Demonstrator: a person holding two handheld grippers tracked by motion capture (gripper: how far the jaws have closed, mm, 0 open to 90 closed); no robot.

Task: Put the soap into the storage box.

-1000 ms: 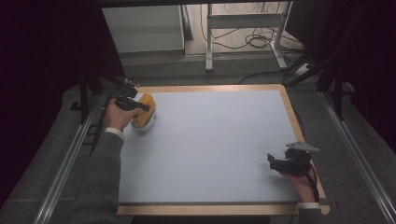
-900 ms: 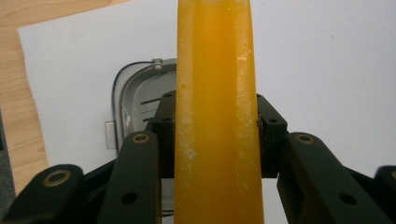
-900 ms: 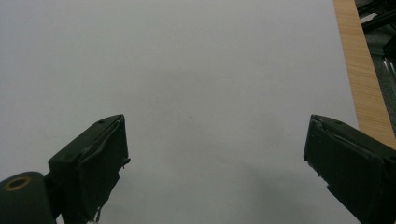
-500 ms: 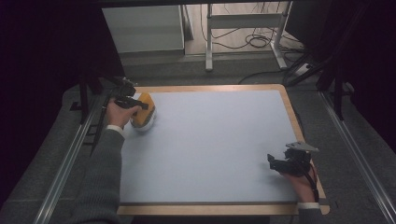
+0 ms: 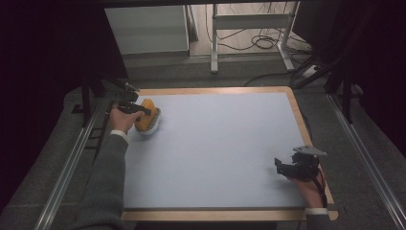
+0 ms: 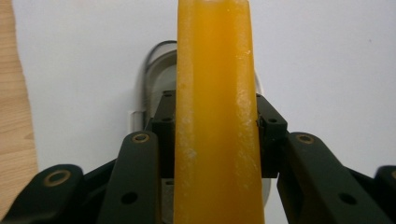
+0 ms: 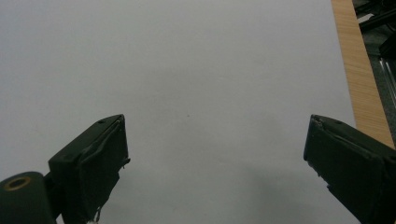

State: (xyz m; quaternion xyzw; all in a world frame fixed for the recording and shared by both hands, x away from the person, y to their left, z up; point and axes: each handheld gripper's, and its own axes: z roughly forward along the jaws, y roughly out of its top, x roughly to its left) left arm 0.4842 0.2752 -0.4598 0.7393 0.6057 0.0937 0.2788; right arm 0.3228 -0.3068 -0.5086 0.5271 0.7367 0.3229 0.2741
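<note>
An orange wedge-shaped block (image 5: 145, 114) stands upright at the far left of the pale mat (image 5: 215, 143), over a small white dish (image 5: 152, 128). My left gripper (image 5: 152, 113) is shut on the block. In the left gripper view both black jaws press the sides of the orange block (image 6: 215, 93), and the dish (image 6: 156, 70) lies beneath and beyond it. My right gripper (image 5: 281, 166) rests near the mat's front right corner. Its jaws stand wide open (image 7: 215, 140) over bare mat, with nothing between them.
A wooden rim (image 5: 215, 90) frames the mat. Metal rails run along the left side (image 5: 67, 167) and the right side (image 5: 368, 163). Behind the table are a white cabinet (image 5: 146, 28), frame legs (image 5: 214, 43) and floor cables (image 5: 268, 43).
My left gripper has sunk slightly with the orange block, bringing it closer to the dish. The right gripper has stayed where it was.
</note>
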